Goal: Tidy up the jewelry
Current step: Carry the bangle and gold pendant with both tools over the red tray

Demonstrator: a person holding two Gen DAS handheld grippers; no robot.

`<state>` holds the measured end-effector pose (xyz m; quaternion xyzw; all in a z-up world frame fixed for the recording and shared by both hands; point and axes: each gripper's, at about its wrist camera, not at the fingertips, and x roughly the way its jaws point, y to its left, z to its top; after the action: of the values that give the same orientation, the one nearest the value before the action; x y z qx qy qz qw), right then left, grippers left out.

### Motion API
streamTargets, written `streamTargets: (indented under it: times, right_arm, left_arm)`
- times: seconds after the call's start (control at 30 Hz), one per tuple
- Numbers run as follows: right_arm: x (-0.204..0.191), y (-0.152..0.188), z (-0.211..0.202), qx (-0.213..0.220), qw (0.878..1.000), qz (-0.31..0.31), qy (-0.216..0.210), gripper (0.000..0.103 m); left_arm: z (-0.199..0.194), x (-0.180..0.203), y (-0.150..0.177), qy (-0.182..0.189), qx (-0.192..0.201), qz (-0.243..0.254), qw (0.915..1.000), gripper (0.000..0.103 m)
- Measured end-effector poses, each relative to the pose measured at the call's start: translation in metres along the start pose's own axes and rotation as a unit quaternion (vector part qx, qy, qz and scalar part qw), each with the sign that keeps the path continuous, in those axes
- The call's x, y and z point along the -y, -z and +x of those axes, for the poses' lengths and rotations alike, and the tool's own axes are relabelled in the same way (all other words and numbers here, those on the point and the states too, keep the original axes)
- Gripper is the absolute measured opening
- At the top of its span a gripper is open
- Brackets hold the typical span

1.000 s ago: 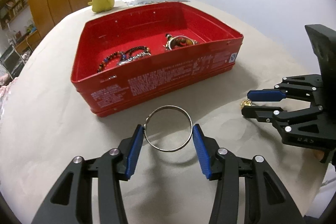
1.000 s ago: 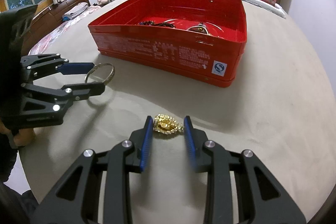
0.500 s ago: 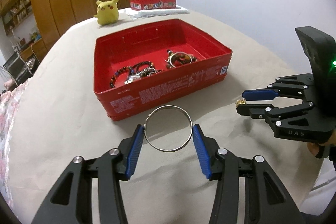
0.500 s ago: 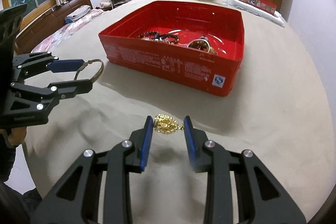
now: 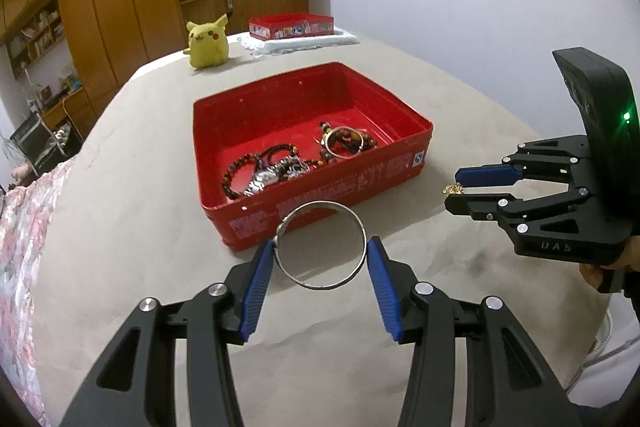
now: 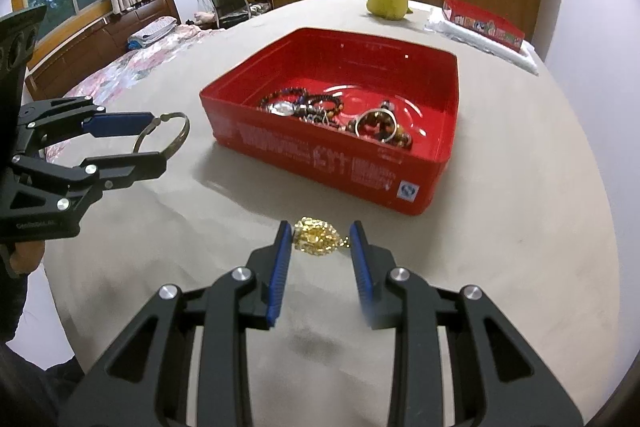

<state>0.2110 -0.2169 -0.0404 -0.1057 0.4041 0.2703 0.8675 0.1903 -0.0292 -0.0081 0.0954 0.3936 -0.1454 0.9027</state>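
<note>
silver bangle (image 5: 322, 245): thin open ring, held off the desk, just before the tin | gold chain (image 6: 317, 235): bunched clump, held off the desk | red tin (image 5: 320, 197): open, lidless, on desk | inside: beaded bracelets (image 5: 260, 167), watch, ring

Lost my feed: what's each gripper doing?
Left gripper: shut on silver bangle.
Right gripper: shut on gold jewelry piece.

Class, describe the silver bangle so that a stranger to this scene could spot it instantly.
Find the red tin on the beige table. Just in front of it, the left gripper holds the silver bangle: one plain open metal hoop, unlike the beaded bracelets inside.
</note>
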Motion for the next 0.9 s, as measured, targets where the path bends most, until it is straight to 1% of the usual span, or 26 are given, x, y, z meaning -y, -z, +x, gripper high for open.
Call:
streamTargets:
  times: [0.27, 0.57, 0.77, 0.9]
  right_arm:
    - [0.003, -0.017, -0.008, 0.01, 1.0, -0.013, 0.005, 0.028]
    - [0.01, -0.046, -0.013, 0.02, 0.999, -0.034, 0.017, 0.028]
    - [0.018, -0.065, -0.008, 0.019, 0.999, -0.032, 0.016, 0.028]
    - [0.028, -0.082, 0.0, 0.016, 0.999, -0.027, 0.016, 0.028]
  left_arm:
    - [-0.008, -0.006, -0.012, -0.007, 0.009, 0.004, 0.9999, 0.048]
    - [-0.009, -0.022, -0.034, -0.007, 0.013, 0.005, 0.9999, 0.048]
    - [-0.008, -0.04, -0.053, -0.01, 0.017, 0.002, 0.9998, 0.048]
    - [-0.001, -0.05, -0.067, -0.006, 0.015, -0.002, 0.9999, 0.048]
